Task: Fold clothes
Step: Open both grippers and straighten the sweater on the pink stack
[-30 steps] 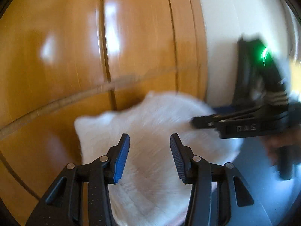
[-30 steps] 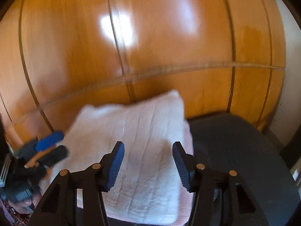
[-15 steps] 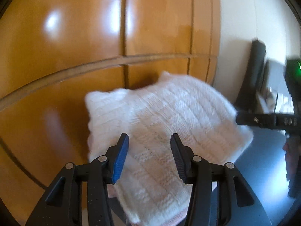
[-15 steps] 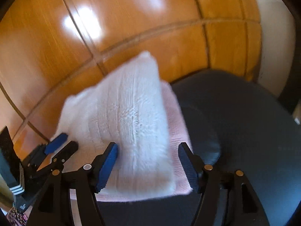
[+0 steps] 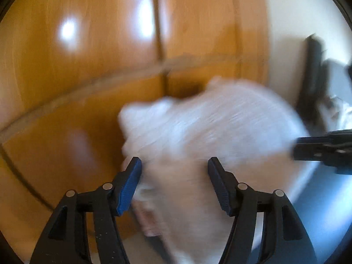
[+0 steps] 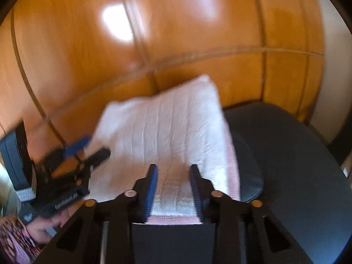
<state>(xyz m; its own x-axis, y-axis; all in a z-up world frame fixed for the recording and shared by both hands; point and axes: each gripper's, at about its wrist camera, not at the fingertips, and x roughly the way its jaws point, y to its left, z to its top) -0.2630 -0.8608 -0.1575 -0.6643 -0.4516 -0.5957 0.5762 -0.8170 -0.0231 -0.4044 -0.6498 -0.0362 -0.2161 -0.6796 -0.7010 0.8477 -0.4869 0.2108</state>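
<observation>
A folded white knit garment (image 6: 167, 127) lies on a folded pink one (image 6: 232, 165), both on a dark chair seat (image 6: 297, 165). My right gripper (image 6: 173, 184) is at the stack's near edge. Its jaws are closing, and creased fabric fills the gap between the pads. My left gripper (image 5: 175, 171) hangs over the white garment (image 5: 209, 127) near its left side. Its jaws are opening and the blurred cloth shows between them, not pinched. In the right wrist view the left gripper (image 6: 88, 151) sits at the garment's left edge, held by a hand (image 6: 46, 224).
Glossy orange wooden cabinet doors (image 6: 176, 44) stand right behind the chair. A pale wall (image 5: 297, 33) and a dark upright object (image 5: 312, 83) are to the right. The right gripper (image 5: 297, 149) reaches in from the right edge of the left wrist view.
The left gripper's jaws have spread wider and it has moved closer over the garment. The right gripper's jaws, wide half a second ago, have narrowed around the stack's near edge.
</observation>
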